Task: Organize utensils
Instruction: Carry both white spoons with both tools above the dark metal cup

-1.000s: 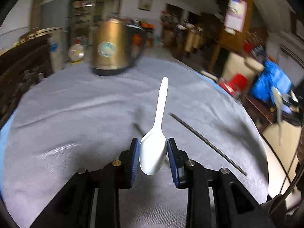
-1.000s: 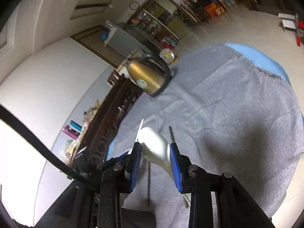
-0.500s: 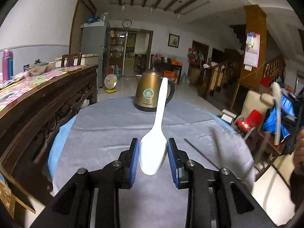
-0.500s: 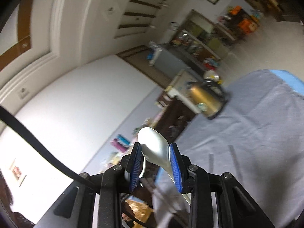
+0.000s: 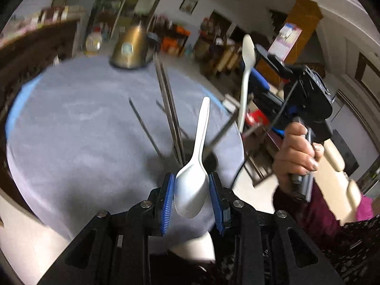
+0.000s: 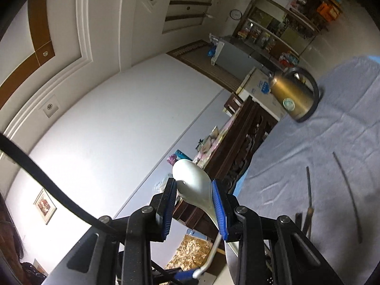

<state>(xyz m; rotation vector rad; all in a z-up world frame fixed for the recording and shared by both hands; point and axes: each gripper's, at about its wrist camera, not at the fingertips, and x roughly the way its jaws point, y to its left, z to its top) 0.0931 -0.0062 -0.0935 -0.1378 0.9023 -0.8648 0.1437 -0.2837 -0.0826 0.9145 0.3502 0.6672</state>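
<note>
Left gripper [image 5: 192, 196] tilted down over gray table [image 5: 83, 128], pinching bowl of white spoon [image 5: 193, 178], handle toward 12 o'clock. Right gripper [image 6: 194, 207] held level, up at 2 o'clock, hand [image 5: 294, 152] gripping, pinching second spoon [image 6: 197, 187]. Chopsticks [image 5: 169, 109] mid-table.

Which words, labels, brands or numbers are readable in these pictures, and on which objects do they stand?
None can be read.
Kettle: round green sticker, too blurred.
White box behind kettle: blue print, too small.
Wall clock: numerals too small.
Pink poster on pillar: blurred.
</note>
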